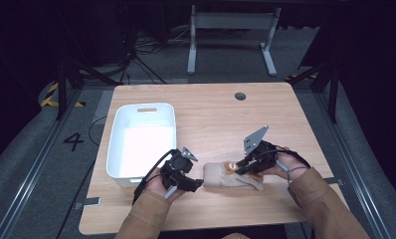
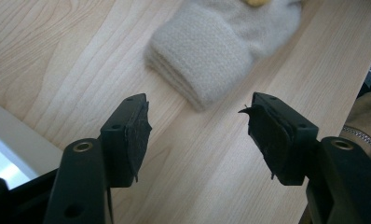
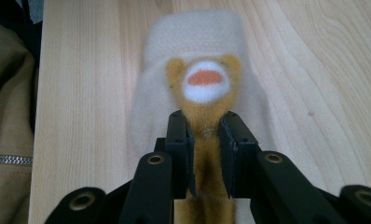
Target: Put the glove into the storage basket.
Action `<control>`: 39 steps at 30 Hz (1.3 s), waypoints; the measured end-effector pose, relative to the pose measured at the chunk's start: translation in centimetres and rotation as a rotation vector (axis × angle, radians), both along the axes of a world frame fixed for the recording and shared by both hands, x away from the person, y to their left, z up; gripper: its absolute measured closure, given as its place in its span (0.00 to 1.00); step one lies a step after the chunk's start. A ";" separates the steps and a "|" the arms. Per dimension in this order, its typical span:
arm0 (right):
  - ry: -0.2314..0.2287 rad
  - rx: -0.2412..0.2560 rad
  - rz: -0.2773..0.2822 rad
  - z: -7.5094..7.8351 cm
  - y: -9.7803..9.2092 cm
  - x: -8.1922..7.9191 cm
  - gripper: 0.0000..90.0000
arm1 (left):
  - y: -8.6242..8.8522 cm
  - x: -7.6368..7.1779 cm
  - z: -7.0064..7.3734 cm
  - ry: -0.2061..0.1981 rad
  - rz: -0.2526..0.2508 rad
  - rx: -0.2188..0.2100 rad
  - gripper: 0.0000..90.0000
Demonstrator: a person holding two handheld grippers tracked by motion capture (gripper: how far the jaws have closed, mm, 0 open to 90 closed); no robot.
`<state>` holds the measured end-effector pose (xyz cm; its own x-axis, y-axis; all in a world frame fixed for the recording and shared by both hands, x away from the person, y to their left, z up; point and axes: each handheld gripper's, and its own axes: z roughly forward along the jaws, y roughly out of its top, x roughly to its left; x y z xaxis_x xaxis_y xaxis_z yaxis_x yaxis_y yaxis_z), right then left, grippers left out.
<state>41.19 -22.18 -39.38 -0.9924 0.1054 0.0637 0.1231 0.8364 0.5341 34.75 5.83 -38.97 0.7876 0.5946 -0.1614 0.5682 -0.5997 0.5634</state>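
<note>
mitten: cream fleece mitten [image 1: 229, 177] lying flat on the wooden table [image 1: 216, 114], just to the right of the white bin [image 1: 142, 139], near the table's front edge
face patch: there's a mustard-yellow animal patch [image 3: 204, 88] with a white and orange snout sewn onto the mitten
right gripper: the right gripper [image 3: 206, 135] is down on the end of the mitten farthest from the bin, jaws pinched in tight on that yellow patch, fabric bunched up between them
left gripper: the left gripper [image 2: 197, 135] sits between the bin and the mitten, jaws spread wide with bare table between them, not touching anything
cuff: the ribbed cuff [image 2: 200, 63] is the end that points toward the bin, and it's just ahead of the left gripper's open jaws, a small gap left
bin: sits on the left part of the table, looks empty from the high view
sleeves: tan jacket sleeves [image 1: 325, 206] come in from the near edge, on the mitten's side of the bin
</note>
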 end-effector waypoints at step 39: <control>-0.160 0.291 -0.402 4.1 -7.4 -1.8 0.50 | -1.9 1.7 1.3 -0.041 -0.066 -0.131 0.26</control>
<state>39.42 -29.57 -35.26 -0.8767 0.4810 -0.0021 0.3020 0.5539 0.7759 36.45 3.91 -37.67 0.8316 0.5174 -0.2016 0.5053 -0.5545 0.6613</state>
